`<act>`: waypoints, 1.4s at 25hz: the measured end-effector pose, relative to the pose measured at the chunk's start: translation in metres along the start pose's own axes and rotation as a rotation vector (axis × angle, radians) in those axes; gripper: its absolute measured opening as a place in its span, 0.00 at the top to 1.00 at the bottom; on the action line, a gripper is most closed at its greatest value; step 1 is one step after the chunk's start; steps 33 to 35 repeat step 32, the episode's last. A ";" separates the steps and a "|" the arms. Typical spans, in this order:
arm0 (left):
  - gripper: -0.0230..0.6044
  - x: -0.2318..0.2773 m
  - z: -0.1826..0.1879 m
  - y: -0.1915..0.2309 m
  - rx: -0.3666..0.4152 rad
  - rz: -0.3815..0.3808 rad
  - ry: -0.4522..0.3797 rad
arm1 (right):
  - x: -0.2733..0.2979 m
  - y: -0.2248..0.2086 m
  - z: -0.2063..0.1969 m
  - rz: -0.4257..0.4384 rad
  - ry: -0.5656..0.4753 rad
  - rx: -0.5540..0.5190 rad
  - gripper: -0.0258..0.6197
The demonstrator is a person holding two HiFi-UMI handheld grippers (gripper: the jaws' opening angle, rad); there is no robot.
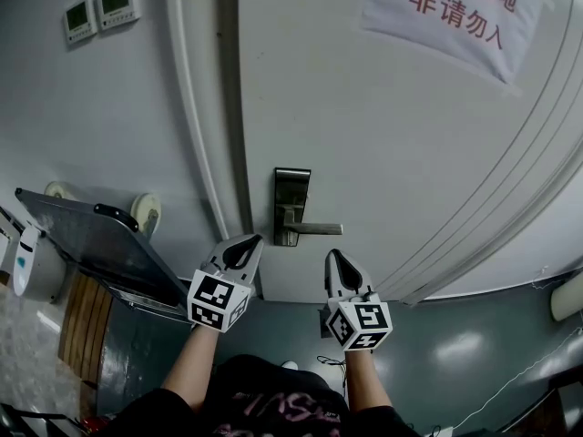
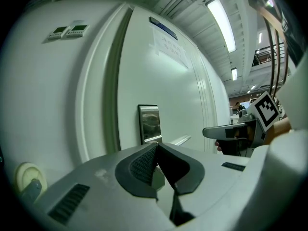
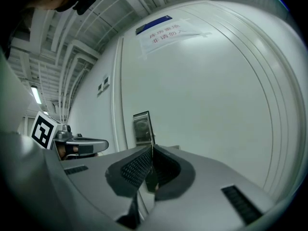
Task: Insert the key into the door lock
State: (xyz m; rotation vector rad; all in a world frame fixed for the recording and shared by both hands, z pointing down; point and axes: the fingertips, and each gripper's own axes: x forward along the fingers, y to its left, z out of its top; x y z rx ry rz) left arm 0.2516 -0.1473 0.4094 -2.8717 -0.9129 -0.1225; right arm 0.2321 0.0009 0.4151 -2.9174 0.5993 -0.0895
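ok so both of your tools are clamped right down at the moment. Your left gripper (image 1: 251,242) has its jaws pressed together with nothing in them that I can see. Your right gripper (image 1: 333,257) is closed up too. In the right gripper view there's a thin dark sliver pinched deep between the pads, which I'd guess is the key (image 3: 151,179). It's too small to be sure though, and nothing pokes past the tips in the head view.

Both grippers hang low in front of the door (image 1: 383,135), just under the lock plate (image 1: 291,189) and its lever handle (image 1: 317,229), touching neither. I can't make out the keyhole from here.

Handling-wise, a key is light, stiff, thin metal and pretty slick, so I'd expect it to pivot in the pads if its tip catches the plate. I'd pinch it by the flat head with the blade sticking well out, lined up straight with the slot
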 end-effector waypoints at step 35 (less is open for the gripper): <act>0.94 -0.001 -0.013 0.001 -0.014 0.057 -0.001 | 0.007 -0.002 -0.010 0.038 -0.012 -0.025 0.86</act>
